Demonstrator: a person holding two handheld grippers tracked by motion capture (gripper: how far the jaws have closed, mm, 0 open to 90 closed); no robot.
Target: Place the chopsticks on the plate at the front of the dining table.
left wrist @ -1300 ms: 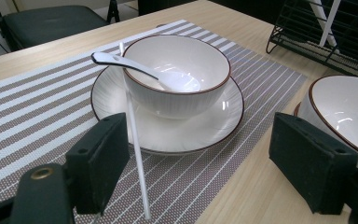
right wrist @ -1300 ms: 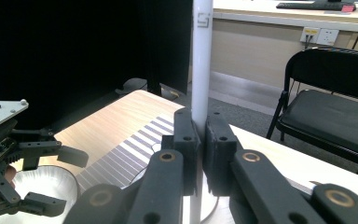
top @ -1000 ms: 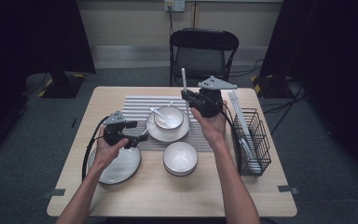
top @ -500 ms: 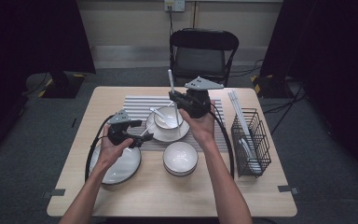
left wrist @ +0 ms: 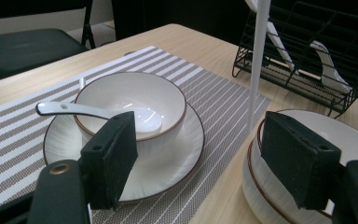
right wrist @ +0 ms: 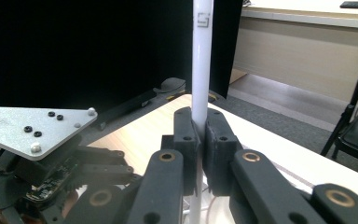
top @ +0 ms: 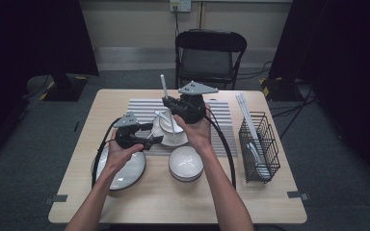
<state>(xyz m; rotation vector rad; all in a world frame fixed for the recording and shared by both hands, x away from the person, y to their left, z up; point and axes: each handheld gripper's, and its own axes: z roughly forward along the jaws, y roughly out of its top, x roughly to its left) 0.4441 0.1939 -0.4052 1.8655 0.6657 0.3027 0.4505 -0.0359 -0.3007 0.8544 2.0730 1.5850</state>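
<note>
Light wood tabletop (top: 265, 202), rectangular. Striped placemat (top: 221, 120) at centre of far half, reaching near far edge. White plate (top: 130, 171) near left edge, close to near-left corner. Stack of white bowls (top: 186, 163) at centre, just off placemat's near edge. Black wire rack (top: 259, 147) along right edge. Saucer (top: 178, 140) with bowl on placemat.

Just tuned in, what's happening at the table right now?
The right claw is shut on an upright white chopstick, holding it over the bowl that has a spoon in it and sits on a saucer on the striped mat. The left claw waits open beside that bowl, nothing between its jaws, which have just been closing a little. More white utensils stand in the wire rack.
</note>
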